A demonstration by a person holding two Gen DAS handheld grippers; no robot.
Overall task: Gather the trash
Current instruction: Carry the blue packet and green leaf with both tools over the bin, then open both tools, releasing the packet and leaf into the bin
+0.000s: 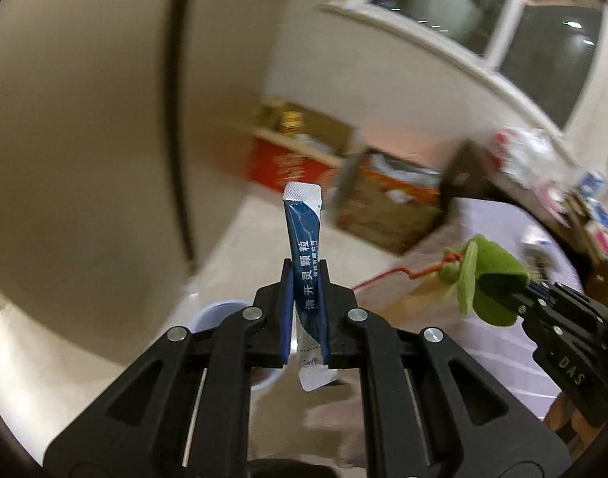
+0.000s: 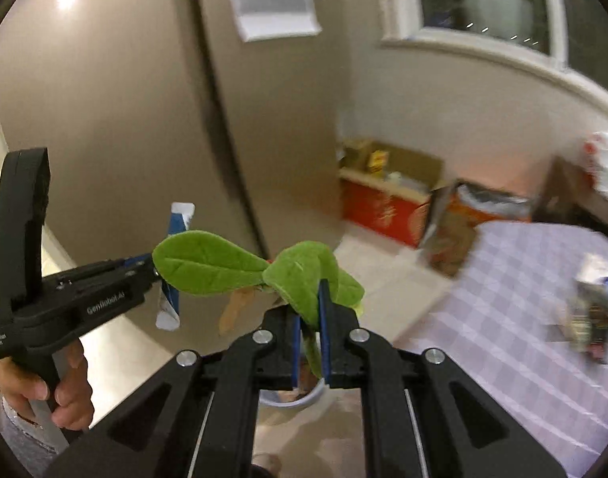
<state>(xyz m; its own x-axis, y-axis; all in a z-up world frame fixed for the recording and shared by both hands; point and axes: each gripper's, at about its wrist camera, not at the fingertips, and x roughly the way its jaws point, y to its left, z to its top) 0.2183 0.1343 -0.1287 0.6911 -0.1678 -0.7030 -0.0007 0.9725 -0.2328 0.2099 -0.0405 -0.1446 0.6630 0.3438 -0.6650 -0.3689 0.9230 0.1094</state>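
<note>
We noted the checked lilac tabletop (image 2: pixel 522 279) at right and open cardboard boxes (image 2: pixel 387 203) on the floor by the wall, with a pale bin (image 1: pixel 220 314) beneath the claws. Our right claw (image 2: pixel 311 306) was clenched on green fabric leaves (image 2: pixel 208 265), held aloft. Our left claw (image 1: pixel 305 279) pinched a blue sachet (image 1: pixel 304 235) upright, off the tabletop.

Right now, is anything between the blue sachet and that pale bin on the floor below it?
Nothing visible blocks it. The blue sachet sits clamped in the left hand-held gripper, and the pale bin lies below, partly hidden by the hand-held gripper itself.
</note>
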